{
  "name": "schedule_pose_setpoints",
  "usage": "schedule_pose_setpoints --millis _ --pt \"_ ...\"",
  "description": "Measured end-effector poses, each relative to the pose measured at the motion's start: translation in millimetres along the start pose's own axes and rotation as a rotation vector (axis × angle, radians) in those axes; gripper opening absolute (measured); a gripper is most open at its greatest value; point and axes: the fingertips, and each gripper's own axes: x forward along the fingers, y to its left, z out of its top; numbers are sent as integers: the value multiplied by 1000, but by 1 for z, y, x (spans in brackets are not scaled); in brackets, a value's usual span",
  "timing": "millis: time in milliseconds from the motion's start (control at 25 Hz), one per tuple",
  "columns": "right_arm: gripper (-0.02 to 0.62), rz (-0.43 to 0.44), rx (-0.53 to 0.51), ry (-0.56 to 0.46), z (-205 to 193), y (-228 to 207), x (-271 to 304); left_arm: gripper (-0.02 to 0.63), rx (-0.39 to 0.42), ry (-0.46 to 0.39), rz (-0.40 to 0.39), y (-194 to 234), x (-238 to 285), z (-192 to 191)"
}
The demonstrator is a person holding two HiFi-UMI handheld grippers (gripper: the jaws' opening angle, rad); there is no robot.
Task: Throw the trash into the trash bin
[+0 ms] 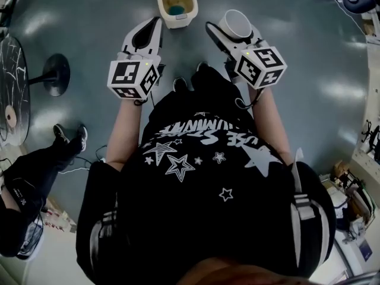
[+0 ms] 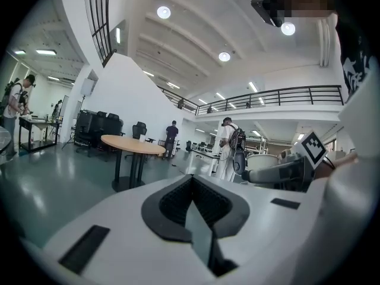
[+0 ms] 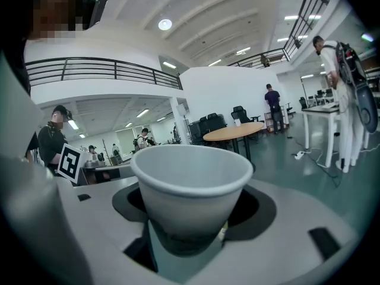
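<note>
In the head view a cream trash bin [image 1: 177,21] stands on the grey floor straight ahead, with something blue inside it. My right gripper [image 1: 234,31] is shut on a white paper cup [image 1: 236,22], held upright just right of the bin. In the right gripper view the cup [image 3: 191,189] fills the space between the jaws, its mouth empty. My left gripper [image 1: 158,21] is held out level just left of the bin, jaws shut with nothing in them. In the left gripper view its [image 2: 191,180] dark pads meet along one seam.
A round table on a black pedestal base [image 1: 53,74] stands at the left, and a seated person's legs [image 1: 35,165] are beside it. Cluttered shelving [image 1: 356,189] lines the right edge. Farther off stand a wooden round table [image 2: 132,145] and several people.
</note>
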Motion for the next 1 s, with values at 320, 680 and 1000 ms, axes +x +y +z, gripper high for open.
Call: schedule_pose_setpoints --millis 320,680,1000 --pt "327 34 17 9 12 -38 35 9 28 3 49 12 31 5" --pt "327 111 3 55 29 -75 106 11 15 67 110 49 94 -3" --pt "327 166 28 109 35 -136 149 11 42 118 124 57 175 -12"
